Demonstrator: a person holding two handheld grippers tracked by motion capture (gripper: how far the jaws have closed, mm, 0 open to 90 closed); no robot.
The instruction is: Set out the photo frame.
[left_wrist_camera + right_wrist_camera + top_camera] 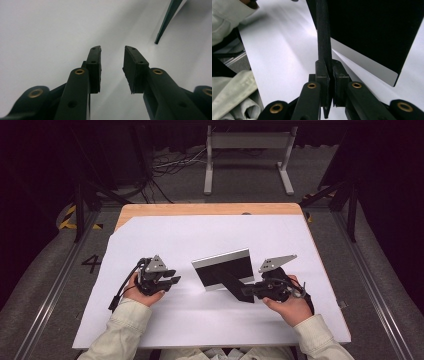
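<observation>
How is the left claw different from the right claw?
The left claw is open with nothing between its jaws; the right claw is shut on the black stand flap of the picture frame. The left claw sits apart from the frame; the right claw touches it. Both are black, held over the white sheet.

A matt white paper sheet (200, 320) is covering a pale wooden table (210, 209). The frame (223, 269) is showing a glossy black face with a silvery, metal-looking band; its stand (323, 37) is looking matt black. Pale cloth sleeves (127, 317) are creasing.
</observation>
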